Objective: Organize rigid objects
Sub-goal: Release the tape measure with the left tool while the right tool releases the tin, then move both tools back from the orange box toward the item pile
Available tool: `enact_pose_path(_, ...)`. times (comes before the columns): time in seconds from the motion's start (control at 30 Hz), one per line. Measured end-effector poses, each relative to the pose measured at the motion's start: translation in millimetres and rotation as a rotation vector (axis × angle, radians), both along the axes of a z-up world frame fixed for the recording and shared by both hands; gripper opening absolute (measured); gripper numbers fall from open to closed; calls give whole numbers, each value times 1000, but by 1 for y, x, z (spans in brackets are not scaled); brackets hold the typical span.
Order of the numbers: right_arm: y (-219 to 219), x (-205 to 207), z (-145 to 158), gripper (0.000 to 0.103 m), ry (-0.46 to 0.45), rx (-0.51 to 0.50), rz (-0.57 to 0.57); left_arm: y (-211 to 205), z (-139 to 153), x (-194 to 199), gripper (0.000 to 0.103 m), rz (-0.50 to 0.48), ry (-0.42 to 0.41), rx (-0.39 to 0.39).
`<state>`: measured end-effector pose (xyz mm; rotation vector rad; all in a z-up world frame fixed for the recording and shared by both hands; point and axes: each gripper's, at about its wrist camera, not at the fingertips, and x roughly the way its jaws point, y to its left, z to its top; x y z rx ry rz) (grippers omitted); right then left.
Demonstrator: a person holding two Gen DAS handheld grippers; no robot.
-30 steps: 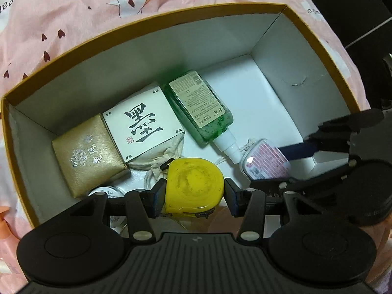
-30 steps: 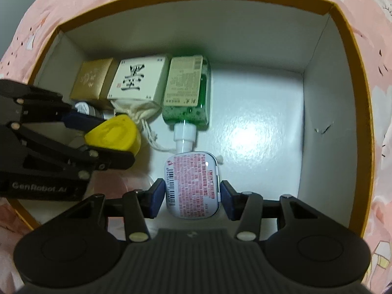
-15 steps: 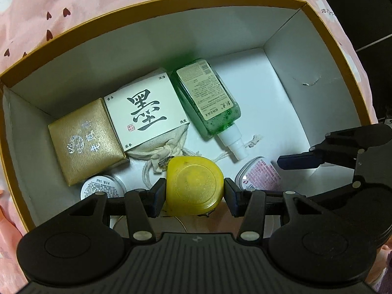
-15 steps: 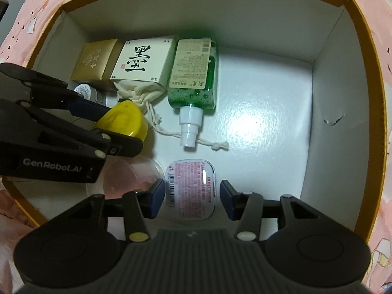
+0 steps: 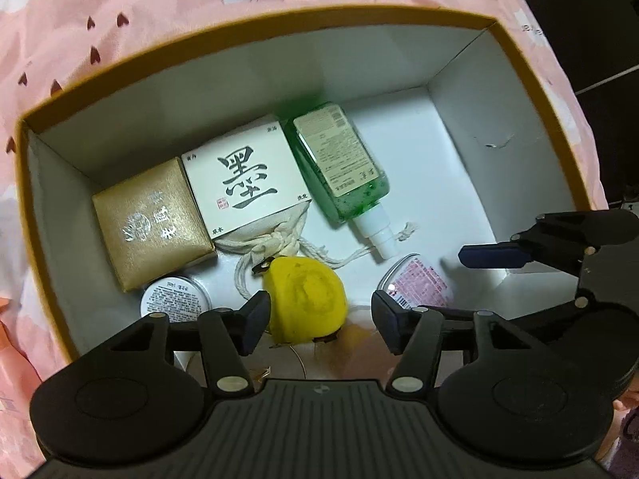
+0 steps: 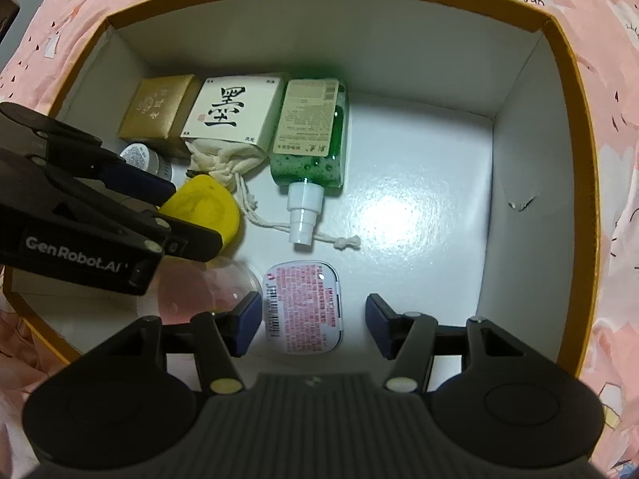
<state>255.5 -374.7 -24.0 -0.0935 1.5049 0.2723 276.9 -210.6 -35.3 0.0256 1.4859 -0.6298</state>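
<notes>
A pink printed cloth (image 5: 159,20), soft and creased, with small dark hearts and scraps of lettering too cut off to read, lies under an open cardboard box (image 6: 575,127). The box has a mustard-yellow rim and outside, and smooth white inside walls and floor, with a small tear in the right wall.

Along the far left of the floor lie the things already sorted. A flat green clear-plastic bottle (image 6: 311,135) with a white pump neck and a beige label of print too small to read lies on its side. Beside it a white square carton (image 6: 231,113) bearing one large black brush character and a small red seal rests on a cream drawstring cloth pouch (image 6: 223,161). Next comes a gold fabric-textured box (image 6: 159,109) with silver embossing, then a small round tin (image 5: 175,301) with a printed lid.

The left tool (image 5: 319,317), marked "GenRobot.AI" on its side, has just been opening its jaws; a rounded yellow tape measure (image 5: 305,299) sits on the floor between them, the right pad clear of it. The right tool (image 6: 311,323) has likewise just been opening; a rounded rectangular white tin (image 6: 303,307) with dense pink print and a barcode lies flat between its parted pads, untouched. A clear round lid (image 6: 199,291) lies just left of it.
</notes>
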Motion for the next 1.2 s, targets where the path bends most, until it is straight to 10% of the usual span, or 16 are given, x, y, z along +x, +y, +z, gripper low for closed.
enact_pose_path(0.07,0,-1,4,58,-8,-1,5,1,5,-2,35,-16,-28,26)
enact_pose_path(0.17,2,-2,8,58,-21,-4,12,3,1,0,28,-12,-23,44)
enact_pose_path(0.53,6,-8,16,56,-49,-43,22,12,-8,2,24,36,15,-15)
enact_pose_path(1.2,58,-21,77,56,-230,62,99,74,91,-44,23,-116,-356,-41)
